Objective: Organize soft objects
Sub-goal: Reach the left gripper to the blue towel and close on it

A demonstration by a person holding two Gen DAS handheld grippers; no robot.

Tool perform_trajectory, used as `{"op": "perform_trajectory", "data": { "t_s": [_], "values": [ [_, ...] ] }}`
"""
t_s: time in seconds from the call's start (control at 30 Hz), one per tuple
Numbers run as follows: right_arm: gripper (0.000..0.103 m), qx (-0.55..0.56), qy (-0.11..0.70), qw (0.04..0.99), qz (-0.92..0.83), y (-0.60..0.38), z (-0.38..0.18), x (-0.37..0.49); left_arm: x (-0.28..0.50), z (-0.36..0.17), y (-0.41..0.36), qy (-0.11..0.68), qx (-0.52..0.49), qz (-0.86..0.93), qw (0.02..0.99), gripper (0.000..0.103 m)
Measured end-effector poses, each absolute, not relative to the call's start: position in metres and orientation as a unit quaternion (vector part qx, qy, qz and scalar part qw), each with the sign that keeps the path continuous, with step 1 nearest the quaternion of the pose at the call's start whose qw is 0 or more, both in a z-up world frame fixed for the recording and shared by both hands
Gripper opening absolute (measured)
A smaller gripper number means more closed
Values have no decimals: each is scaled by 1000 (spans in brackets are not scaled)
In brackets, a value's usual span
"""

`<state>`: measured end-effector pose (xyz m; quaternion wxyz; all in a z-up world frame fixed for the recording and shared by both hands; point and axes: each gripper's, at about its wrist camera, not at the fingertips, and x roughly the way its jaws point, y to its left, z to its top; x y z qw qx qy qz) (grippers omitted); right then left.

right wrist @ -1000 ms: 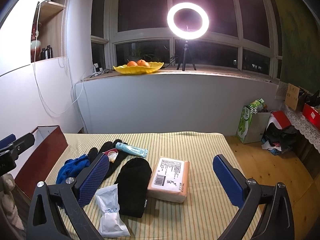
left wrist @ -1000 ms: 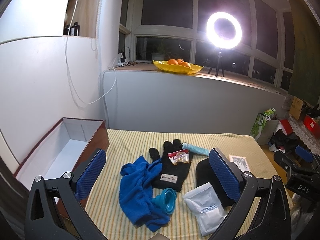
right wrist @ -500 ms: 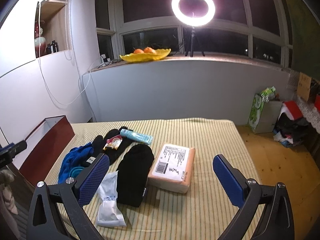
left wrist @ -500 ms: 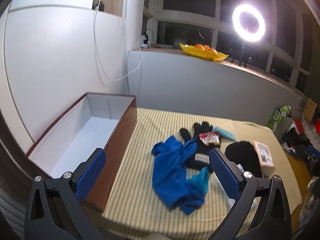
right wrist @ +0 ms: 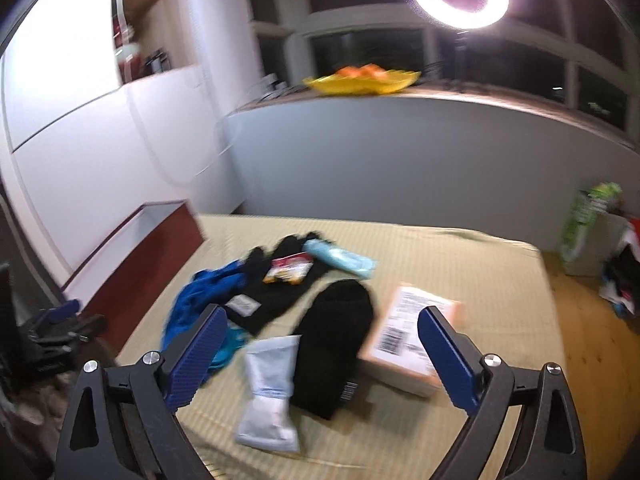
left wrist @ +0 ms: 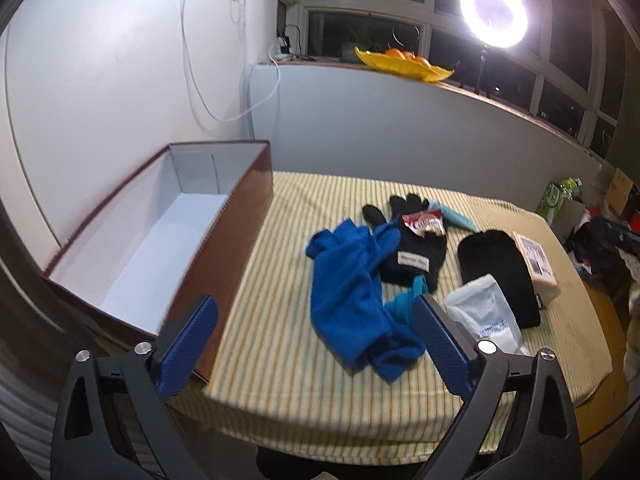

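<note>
Our left gripper (left wrist: 314,344) hangs above the near edge of the table with its blue pads spread wide and just beginning to draw in; nothing lies between them but air; our right gripper (right wrist: 318,354) is the same, wide, starting to close and empty (its picture is smeared by motion).

Past the left pads we see the blue cloth (left wrist: 352,292) crumpled on the striped tablecloth (left wrist: 288,240), its far corner lapping over the black glove (left wrist: 416,256); a teal piece (left wrist: 404,304) peeks out from beside the cloth, too hidden for us to name; a snack packet (left wrist: 426,222) lies on the glove and a pale blue tube (left wrist: 456,216) just beyond it. To the right lie the black beanie (left wrist: 496,268) and the white pouch (left wrist: 484,316), which overlaps its near end.

Only the left view looks down into the brown box (left wrist: 240,248) and shows its white inside; the right view catches just its outer wall (right wrist: 132,272).

Only the right view shows the parcel (right wrist: 408,332) whole, with its barcode label, lying against the beanie (right wrist: 336,332); in the left view it is a sliver at the table's edge. The right view also catches the left gripper (right wrist: 52,320) low at its left border.

Farther off, a yellow fruit dish (left wrist: 404,64) and a ring light (left wrist: 492,12) stand on the sill.
</note>
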<state>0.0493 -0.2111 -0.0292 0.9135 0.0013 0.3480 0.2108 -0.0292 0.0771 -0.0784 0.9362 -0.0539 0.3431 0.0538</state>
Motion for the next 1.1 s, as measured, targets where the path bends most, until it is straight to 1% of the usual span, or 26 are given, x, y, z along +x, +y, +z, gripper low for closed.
{"op": "perform_trajectory", "data": {
  "t_s": [0.03,0.1,0.17,0.23,0.3,0.33,0.43,0.47,0.5,0.63,0.8,1.1],
  "values": [
    [94,-4,351,910,221,-205,-29,52,-28,-82,76,350,-58,51,934,91],
    [94,-22,359,899,249,-183,-27,63,-26,-91,74,363,-66,44,928,89],
    [93,-34,370,887,275,-162,-27,77,-24,-99,70,373,-67,38,925,83],
    [91,-37,385,873,299,-143,-29,92,-23,-106,67,381,-67,34,921,81],
    [89,-42,402,856,323,-120,-34,108,-20,-112,66,389,-73,30,918,76],
    [88,-49,411,846,335,-109,-37,115,-18,-116,65,394,-76,28,916,71],
    [88,-67,430,822,368,-77,-46,127,-13,-123,66,402,-79,29,912,67],
    [88,-78,435,816,374,-65,-50,131,-11,-125,66,404,-79,28,911,64],
    [88,-85,438,813,375,-56,-54,134,-10,-127,66,406,-77,29,910,63],
    [88,-116,463,789,387,-25,-75,144,-1,-136,67,417,-74,28,906,62],
    [88,-128,501,769,375,-5,-104,166,8,-143,69,428,-87,23,899,62],
    [88,-147,530,747,373,20,-129,190,26,-156,71,445,-98,17,890,62]
  ]
}}
